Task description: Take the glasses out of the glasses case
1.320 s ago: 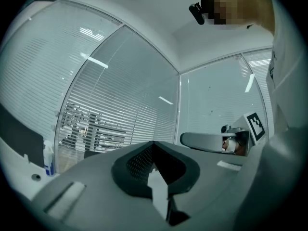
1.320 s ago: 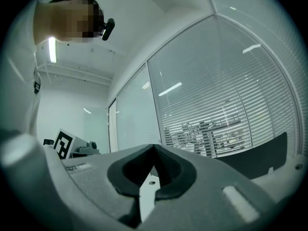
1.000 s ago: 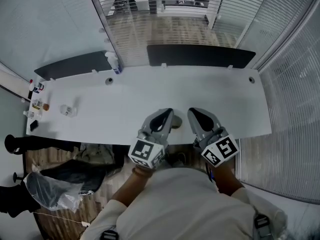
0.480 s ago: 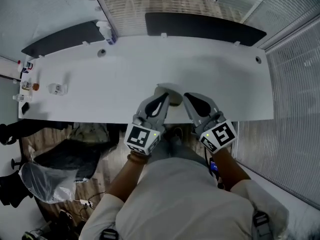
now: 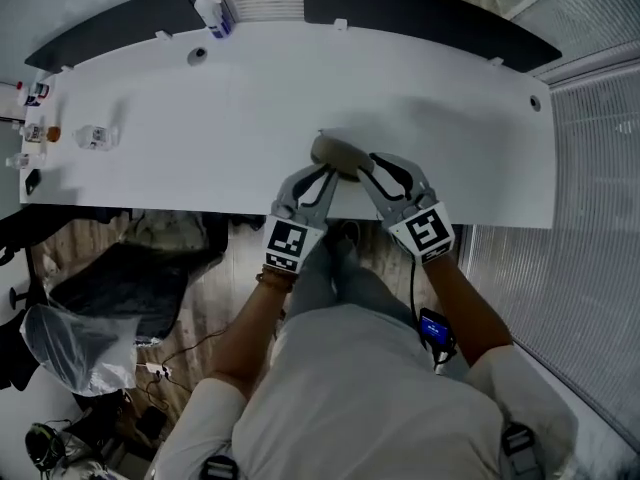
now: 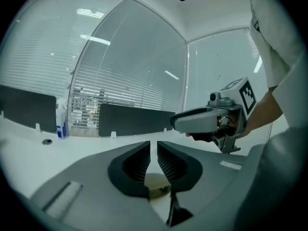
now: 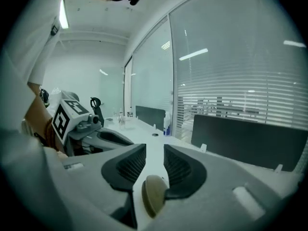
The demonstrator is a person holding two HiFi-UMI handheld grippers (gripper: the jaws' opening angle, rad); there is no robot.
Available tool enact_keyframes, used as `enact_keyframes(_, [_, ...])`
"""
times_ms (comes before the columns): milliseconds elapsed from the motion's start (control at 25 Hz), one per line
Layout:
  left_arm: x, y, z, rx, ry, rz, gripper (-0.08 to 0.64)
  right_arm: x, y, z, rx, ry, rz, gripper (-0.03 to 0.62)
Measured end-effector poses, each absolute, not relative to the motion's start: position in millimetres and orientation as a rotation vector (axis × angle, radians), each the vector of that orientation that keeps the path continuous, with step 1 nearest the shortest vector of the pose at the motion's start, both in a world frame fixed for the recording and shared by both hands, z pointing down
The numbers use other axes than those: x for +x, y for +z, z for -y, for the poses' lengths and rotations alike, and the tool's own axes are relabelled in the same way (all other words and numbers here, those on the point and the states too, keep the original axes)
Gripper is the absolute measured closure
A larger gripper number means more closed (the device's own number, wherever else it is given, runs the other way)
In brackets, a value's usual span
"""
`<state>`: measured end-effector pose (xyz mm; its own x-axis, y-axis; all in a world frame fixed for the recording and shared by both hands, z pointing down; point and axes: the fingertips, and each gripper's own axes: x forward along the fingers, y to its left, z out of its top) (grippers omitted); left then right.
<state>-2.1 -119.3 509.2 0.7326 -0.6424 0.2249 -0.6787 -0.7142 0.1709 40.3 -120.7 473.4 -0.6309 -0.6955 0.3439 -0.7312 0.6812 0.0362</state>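
Glasses case (image 5: 338, 154) sits centre frame, right by the white table's (image 5: 450, 98) near edge, with bare tabletop wide open above it. Left gripper (image 5: 322, 176) at its lower left, jaws a narrow slit apart, gripping nothing. Right gripper (image 5: 380, 168) at its right end, jaws just opening, case end between them, unpinched

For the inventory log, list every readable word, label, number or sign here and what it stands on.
No text reads clearly.
Marker cubes: square code patterns only, no letters.
Bottle, blue label: too small to read.
Small items at far left: too small to read.
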Motion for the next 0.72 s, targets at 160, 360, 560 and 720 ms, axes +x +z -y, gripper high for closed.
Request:
enact_keyframes(160, [1,559,116,2.638,0.284,1.036,0.514,39,534,121,1.034,0.163,2.498,0.452])
enact_keyframes(360, [5,607,120,2.582,0.35,1.043,0.532,38,600,123,0.921,0.166,2.396,0.41])
enact_keyframes(560, [5,645,117,2.525,0.41,1.046,0.549,34,639,121,0.834,0.061,2.295,0.352])
enact_keyframes(720, [7,667,123,2.492,0.449,1.045,0.549,33,662,125,0.777,-0.048,2.226,0.331])
